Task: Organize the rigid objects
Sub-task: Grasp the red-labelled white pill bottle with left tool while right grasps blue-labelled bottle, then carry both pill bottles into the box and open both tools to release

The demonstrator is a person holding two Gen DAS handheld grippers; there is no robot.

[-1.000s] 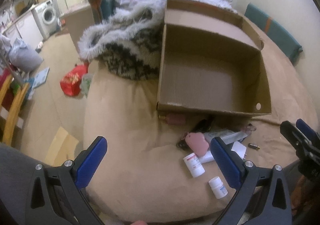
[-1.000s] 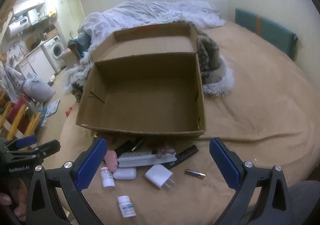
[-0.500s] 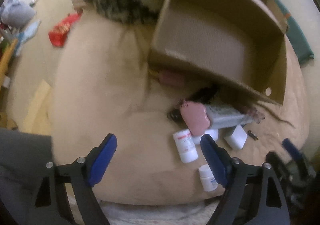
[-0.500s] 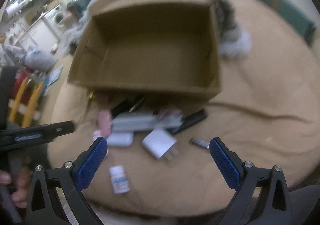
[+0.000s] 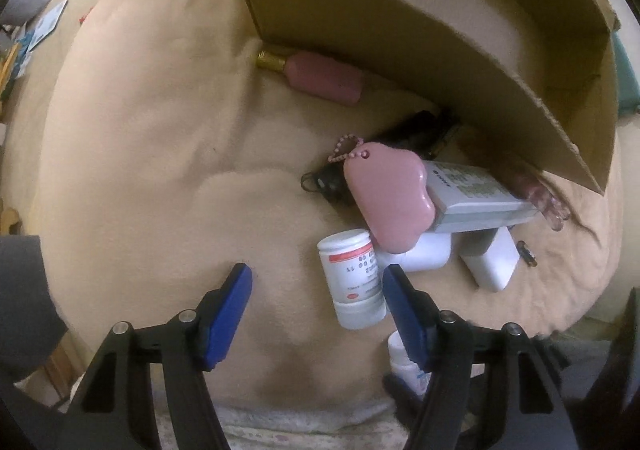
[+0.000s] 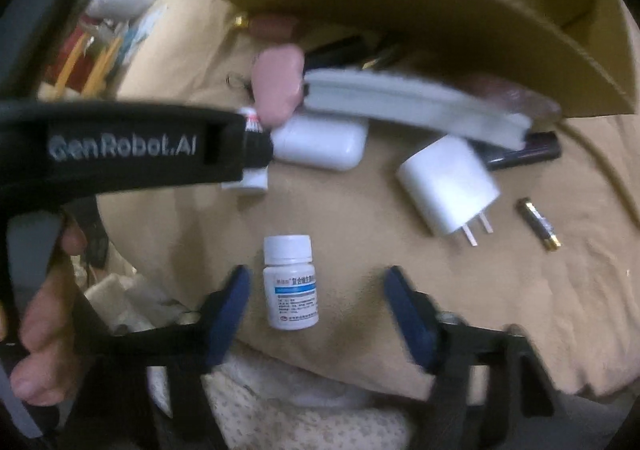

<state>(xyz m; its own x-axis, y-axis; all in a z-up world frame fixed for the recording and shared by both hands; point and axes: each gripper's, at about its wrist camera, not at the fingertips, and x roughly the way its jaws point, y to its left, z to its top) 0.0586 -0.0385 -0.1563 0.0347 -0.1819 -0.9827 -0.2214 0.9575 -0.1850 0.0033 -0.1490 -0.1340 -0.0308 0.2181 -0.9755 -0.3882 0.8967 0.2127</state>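
Both hand-held grippers have dropped toward the bed, jaws closing: right hand-held gripper [image 6: 316,314] straddles the blue-label pill bottle [image 6: 291,284], untouched; left hand-held gripper [image 5: 318,314] is empty beside the red-label bottle [image 5: 354,278]. Next: pinch, lift into the cardboard box [image 5: 440,29].

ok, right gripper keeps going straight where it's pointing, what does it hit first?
Most likely the blue-label pill bottle. It lies flat on the tan blanket between the closing jaws of the right gripper, nearer the left pad, not yet touched. Depth is hard to judge in the fisheye view.
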